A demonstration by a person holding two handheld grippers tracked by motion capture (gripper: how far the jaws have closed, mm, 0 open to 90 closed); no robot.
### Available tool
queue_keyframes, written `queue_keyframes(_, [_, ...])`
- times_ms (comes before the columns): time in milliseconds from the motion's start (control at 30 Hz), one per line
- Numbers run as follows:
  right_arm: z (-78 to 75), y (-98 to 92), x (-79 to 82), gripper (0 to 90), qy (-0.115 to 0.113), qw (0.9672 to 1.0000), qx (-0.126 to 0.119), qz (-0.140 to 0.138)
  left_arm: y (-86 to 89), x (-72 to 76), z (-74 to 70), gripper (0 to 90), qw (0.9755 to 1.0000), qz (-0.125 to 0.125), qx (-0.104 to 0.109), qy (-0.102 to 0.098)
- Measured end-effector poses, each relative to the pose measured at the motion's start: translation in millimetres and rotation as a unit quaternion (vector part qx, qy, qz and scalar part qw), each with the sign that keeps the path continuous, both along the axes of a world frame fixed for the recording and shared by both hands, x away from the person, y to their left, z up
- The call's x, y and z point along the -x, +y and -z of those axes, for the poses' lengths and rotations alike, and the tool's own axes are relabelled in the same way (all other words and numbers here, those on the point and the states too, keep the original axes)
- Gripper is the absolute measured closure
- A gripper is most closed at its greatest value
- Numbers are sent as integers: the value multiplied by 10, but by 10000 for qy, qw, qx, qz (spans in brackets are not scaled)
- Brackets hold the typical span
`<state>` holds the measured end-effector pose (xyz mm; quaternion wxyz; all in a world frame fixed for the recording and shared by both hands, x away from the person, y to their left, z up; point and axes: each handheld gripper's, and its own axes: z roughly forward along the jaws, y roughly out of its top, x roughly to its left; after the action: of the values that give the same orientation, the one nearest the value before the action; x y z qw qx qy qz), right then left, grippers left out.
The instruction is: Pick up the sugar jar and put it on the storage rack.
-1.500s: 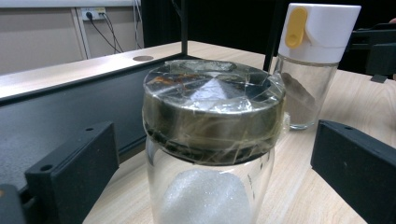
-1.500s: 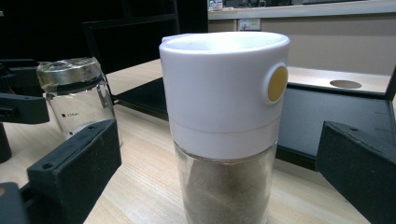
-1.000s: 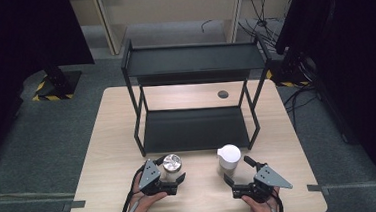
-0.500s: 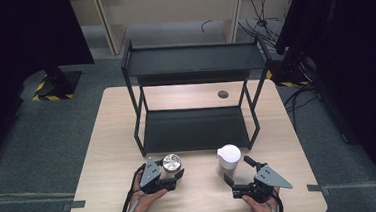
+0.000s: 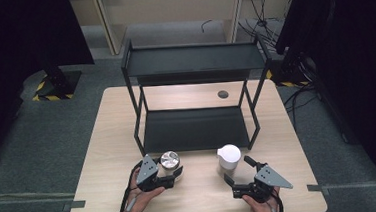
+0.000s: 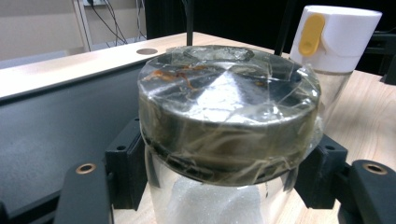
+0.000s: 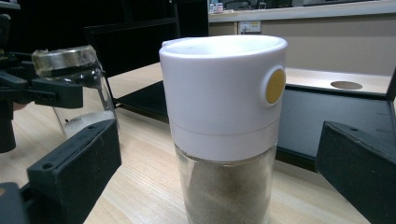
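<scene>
A glass jar [image 6: 229,116] with a tape-wrapped metal lid and white grains inside stands at the table's front left [image 5: 169,160]. My left gripper [image 5: 173,169] is shut on its glass body just under the lid, with a black pad [image 6: 123,163] pressed on each side. A glass shaker [image 7: 224,93] with a white cap, a yellow button and brown powder stands to the right [image 5: 228,156]. My right gripper [image 5: 239,170] is open, its jaws on either side of the shaker with gaps showing [image 7: 219,186]. The right gripper view also shows the left gripper holding its jar [image 7: 74,88].
A black two-tier metal rack [image 5: 193,65] stands on the wooden table [image 5: 109,156] just behind both jars; its lower shelf [image 5: 192,128] is bare. A round hole [image 5: 223,94] lies in the tabletop behind it. Cables trail over the floor at the back right.
The left gripper's jaws have drawn together onto the taped-lid jar. The right gripper and the white-capped shaker have stayed where they were.
</scene>
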<state>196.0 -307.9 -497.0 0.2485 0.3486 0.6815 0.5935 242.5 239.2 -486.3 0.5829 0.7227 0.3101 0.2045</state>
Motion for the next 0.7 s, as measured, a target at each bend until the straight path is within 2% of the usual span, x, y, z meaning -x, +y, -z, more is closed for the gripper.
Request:
queue_keyframes(333, [2,-5,1,6,-7,10000,-7,7,17,-55,-170,310,10000,15,49,56])
queue_keyframes(700, [4,-8,1,6,-2,10000,-28,6,55,-81,-369,310,9999,11,170,-23])
